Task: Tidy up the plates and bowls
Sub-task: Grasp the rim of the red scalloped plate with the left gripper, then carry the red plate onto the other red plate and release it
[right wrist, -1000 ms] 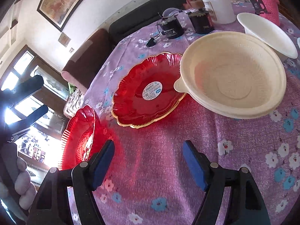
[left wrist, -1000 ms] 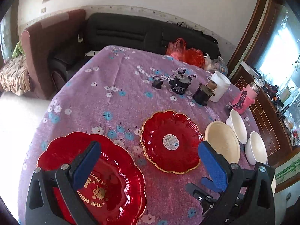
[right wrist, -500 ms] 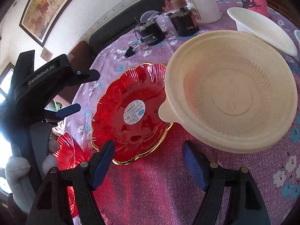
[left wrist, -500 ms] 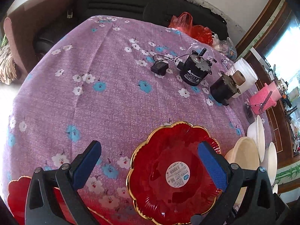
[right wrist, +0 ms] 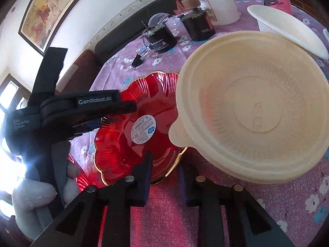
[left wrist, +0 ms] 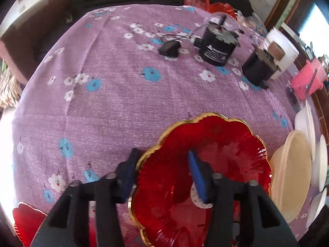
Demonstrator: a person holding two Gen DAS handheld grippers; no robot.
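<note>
On the purple flowered tablecloth, the gold-rimmed red plate sits near centre, and the left gripper straddles its near-left rim, one finger outside, one inside over the glass. Its jaws have just been closing with that rim between them, though they do not look pressed home on it yet. From the right wrist view, the right gripper has just been closing too, its jaws around the plate's near edge; I cannot tell if they pinch it. The cream bowl overlaps the plate's right side, with a white bowl beyond. A second red plate peeks in at near left.
</note>
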